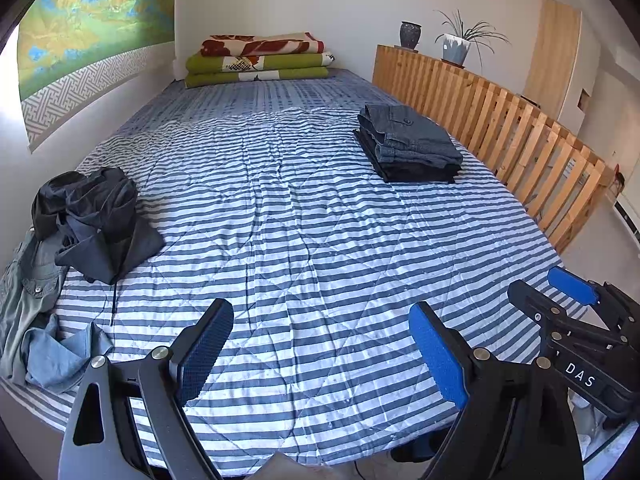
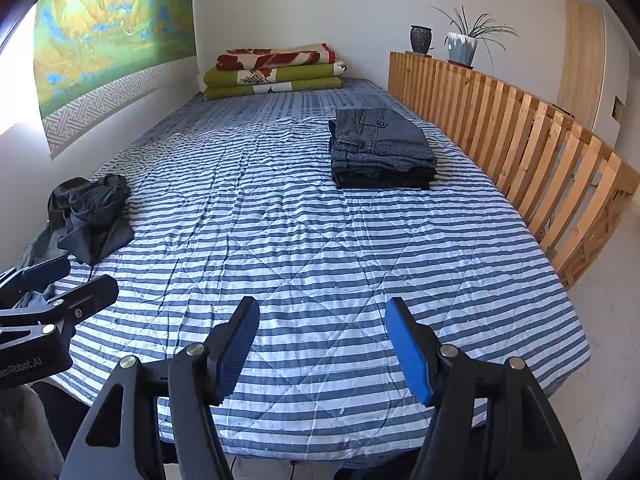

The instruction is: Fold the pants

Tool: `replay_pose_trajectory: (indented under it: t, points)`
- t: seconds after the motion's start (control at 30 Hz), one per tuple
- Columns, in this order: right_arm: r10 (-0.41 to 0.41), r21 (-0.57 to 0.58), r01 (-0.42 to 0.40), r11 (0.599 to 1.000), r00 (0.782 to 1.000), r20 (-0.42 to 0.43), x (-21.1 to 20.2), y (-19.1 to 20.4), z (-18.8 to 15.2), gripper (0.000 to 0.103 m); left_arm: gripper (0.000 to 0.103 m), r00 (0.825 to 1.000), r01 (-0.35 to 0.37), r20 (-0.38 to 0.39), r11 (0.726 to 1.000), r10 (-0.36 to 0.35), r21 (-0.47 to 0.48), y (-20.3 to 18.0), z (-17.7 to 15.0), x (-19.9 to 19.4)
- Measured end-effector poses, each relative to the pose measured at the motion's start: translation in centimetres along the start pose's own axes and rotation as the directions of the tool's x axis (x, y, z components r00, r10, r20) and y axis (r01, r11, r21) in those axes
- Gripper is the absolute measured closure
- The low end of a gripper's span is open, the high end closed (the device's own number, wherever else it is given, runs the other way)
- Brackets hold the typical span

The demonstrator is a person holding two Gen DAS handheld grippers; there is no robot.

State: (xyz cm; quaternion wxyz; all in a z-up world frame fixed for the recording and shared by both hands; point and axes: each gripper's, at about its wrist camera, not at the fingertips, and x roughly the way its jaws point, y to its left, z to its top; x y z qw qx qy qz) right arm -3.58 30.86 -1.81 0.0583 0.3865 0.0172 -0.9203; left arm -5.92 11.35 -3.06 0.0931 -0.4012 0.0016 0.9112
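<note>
On the bed (image 1: 304, 208), folded pants (image 1: 408, 144) lie right beside the railing (image 1: 500, 120); crumpled clothes (image 1: 92, 220), perhaps pants, lie left; blankets (image 1: 260, 60) behind.

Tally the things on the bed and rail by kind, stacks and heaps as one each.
Folded pants stack: 1
Unfolded clothes heap: 1
Folded blanket stack: 1
Pots on the rail: 2, dark vase and potted plant
Total: 5
</note>
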Motion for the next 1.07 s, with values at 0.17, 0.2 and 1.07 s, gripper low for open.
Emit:
replay_pose_trajectory:
  t: [0.17, 0.2, 1.07]
  points:
    - [-0.001, 0.003, 0.001, 1.000, 1.000, -0.005, 0.3, -0.1, 0.1, 0.042, 0.011, 1.000, -0.001, -0.004, 1.000, 0.001, 0.000, 0.1, 0.0, 0.2]
    - [-0.001, 0.004, 0.001, 1.000, 1.000, -0.006, 0.3, -0.1, 0.1, 0.042, 0.011, 1.000, -0.001, -0.005, 1.000, 0.001, 0.001, 0.1, 0.0, 0.2]
    - [0.008, -0.011, -0.008, 1.000, 0.999, -0.034, 2.0, 0.2, 0.3, 0.042, 0.011, 1.000, -0.005, -0.027, 1.000, 0.005, -0.006, 1.2, -0.1, 2.2]
